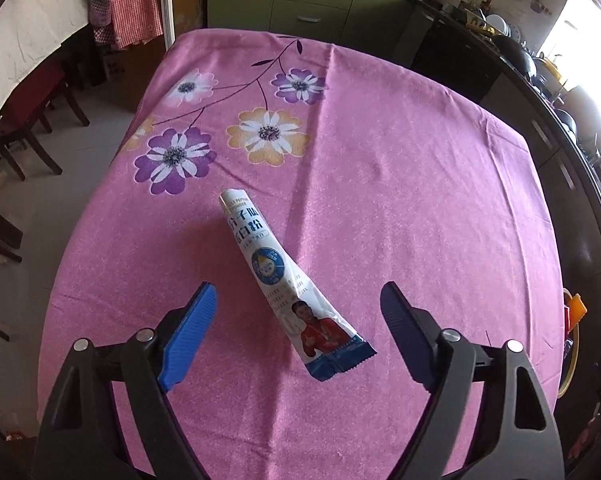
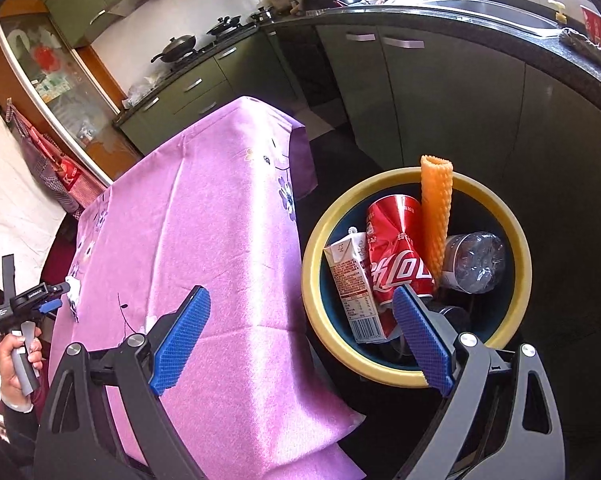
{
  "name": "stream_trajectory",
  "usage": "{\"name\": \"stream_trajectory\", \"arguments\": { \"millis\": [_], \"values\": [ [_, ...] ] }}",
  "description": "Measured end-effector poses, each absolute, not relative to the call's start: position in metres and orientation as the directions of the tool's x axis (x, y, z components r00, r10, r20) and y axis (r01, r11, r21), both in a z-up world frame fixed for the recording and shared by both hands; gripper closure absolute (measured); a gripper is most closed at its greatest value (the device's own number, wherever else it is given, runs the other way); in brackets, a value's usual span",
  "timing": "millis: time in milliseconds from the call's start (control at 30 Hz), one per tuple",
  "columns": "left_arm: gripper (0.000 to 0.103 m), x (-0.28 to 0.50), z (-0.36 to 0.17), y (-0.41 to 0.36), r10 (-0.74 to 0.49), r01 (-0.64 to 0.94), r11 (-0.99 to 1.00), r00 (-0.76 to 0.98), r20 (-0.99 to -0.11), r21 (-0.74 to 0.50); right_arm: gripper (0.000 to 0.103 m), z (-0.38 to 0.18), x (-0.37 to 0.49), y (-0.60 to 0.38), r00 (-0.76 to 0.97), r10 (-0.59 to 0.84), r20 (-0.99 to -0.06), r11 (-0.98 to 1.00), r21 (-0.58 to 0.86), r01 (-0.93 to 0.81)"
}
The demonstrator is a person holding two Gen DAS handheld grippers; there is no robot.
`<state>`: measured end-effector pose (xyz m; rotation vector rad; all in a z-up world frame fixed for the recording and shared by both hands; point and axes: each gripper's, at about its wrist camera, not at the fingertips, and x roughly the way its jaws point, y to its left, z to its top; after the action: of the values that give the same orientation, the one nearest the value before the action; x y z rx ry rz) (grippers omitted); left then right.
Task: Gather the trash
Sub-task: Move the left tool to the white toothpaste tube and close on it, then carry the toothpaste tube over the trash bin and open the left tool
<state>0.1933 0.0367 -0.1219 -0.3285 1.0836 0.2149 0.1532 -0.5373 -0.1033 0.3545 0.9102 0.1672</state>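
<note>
A white and blue sachet wrapper (image 1: 290, 280) lies on the pink flowered tablecloth (image 1: 400, 200), between the open fingers of my left gripper (image 1: 298, 294), which hovers just above it. My right gripper (image 2: 302, 298) is open and empty, held over the table's right edge next to a yellow-rimmed bin (image 2: 312, 276) on the floor. The bin holds a crushed red cola can (image 2: 396, 248), a small carton (image 2: 352, 284), an orange foam roll (image 2: 436, 208) and a crumpled clear bottle (image 2: 474, 260). The left gripper also shows in the right wrist view (image 2: 56, 294).
Green kitchen cabinets (image 2: 440, 120) and a dark counter with a sink run along the right. Dark wooden chairs (image 1: 28, 120) stand left of the table. The bin's rim (image 1: 572, 360) shows at the table's right edge in the left wrist view.
</note>
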Motion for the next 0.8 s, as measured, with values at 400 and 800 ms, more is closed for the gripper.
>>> {"name": "stream_trajectory", "arguments": {
  "millis": [400,800],
  "values": [
    [0.063,0.198,-0.140,0.043,-0.036,-0.347,0.919,0.393,-0.919,-0.184,0.012,-0.109,0.157,-0.536,0.595,0.314,-0.740,0.920,0.391,0.000],
    [0.082,0.192,-0.126,0.025,-0.038,-0.233,0.960,0.433,-0.901,-0.152,0.012,-0.104,0.158,-0.525,0.597,0.327,-0.733,0.919,0.394,-0.019]
  ]
}}
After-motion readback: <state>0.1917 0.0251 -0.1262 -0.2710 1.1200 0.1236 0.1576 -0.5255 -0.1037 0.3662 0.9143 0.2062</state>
